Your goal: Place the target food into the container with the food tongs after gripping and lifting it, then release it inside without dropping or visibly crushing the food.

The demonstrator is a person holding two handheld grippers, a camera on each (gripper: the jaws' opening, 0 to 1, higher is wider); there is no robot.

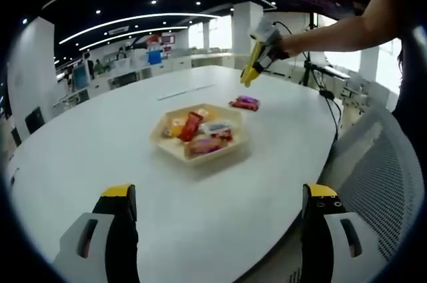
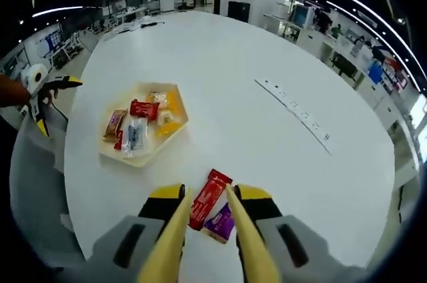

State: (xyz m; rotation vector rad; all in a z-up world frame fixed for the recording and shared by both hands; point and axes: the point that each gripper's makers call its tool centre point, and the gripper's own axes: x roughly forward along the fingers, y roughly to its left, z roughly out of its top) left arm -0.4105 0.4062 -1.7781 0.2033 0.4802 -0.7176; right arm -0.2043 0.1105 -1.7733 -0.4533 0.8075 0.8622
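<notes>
In the right gripper view the right gripper [image 2: 207, 229] holds yellow tongs [image 2: 175, 239], and the tong arms are apart, pointing at a red bar [image 2: 207, 199] and a purple packet [image 2: 220, 223] on the table [image 2: 267, 143], near its edge. The tongs do not grasp either of them; the bar lies between the two tips. I cannot tell how tightly the gripper clamps the tongs (its jaws press their outer sides). The tray [image 2: 143, 124] with snacks stands well apart, closer to the opposite edge. In the left gripper view the left gripper [image 1: 217, 213] is released, with nothing between the jaws, above the table edge.
</notes>
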